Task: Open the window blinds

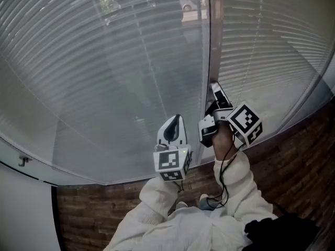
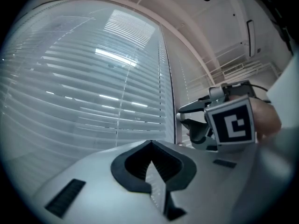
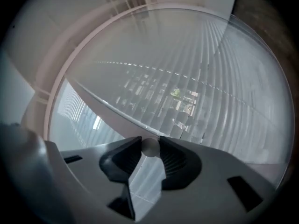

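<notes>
Your right hand-held gripper (image 3: 150,143) pinches a small pale rod end (image 3: 150,148) (maybe the blinds' wand). The window blinds (image 1: 104,77) hang right ahead, a little outside showing between the slats. Your left hand-held gripper (image 2: 151,143) is closed and empty.

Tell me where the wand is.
Right gripper view: the wand sits pinched in the right claw, low centre. In the head view that claw is at the seam between the two blinds.

Blinds (image 1: 104,77) are showing pale grey with fine horizontal stripes. The left gripper (image 1: 177,118) and right gripper (image 1: 215,89) are appearing white, black inside the jaws, each wearing a black-and-white square-marker cube (image 1: 172,161). A wand (image 3: 150,147) is looking milky white. Sleeves (image 1: 157,198) are showing cream; a wall (image 1: 94,213), reddish-brown brick.
</notes>
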